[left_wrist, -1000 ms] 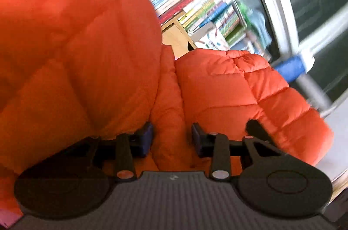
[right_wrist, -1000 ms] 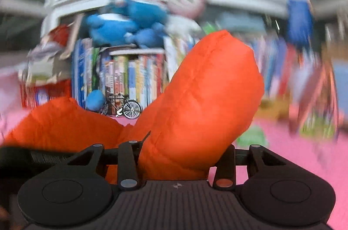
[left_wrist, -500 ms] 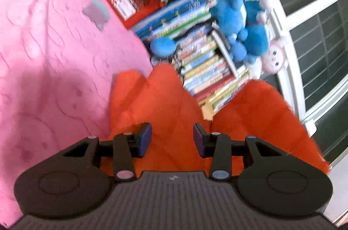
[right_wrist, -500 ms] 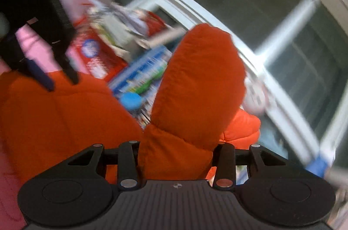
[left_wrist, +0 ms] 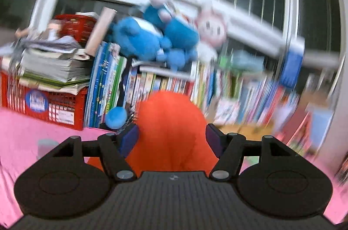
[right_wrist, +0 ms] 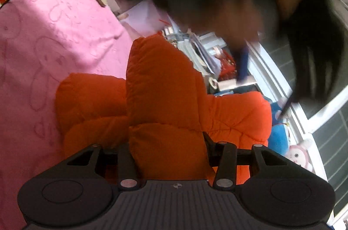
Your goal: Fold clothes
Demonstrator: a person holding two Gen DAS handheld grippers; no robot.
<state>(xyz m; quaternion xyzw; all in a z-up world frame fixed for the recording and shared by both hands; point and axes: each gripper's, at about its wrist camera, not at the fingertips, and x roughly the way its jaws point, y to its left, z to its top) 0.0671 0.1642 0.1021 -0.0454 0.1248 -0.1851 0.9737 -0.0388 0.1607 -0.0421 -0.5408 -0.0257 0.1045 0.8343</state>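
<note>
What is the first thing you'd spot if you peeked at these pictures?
The puffy orange jacket, bunched on the pink blanket and sticking up between the right gripper fingers. Next, blue plush toys on top of a row of books by the window.

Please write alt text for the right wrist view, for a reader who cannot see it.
The right gripper, jaws opening, has a thick fold of an orange puffer jacket between them; the rest lies on a pink cloth. A blurred dark shape fills the top.
</note>
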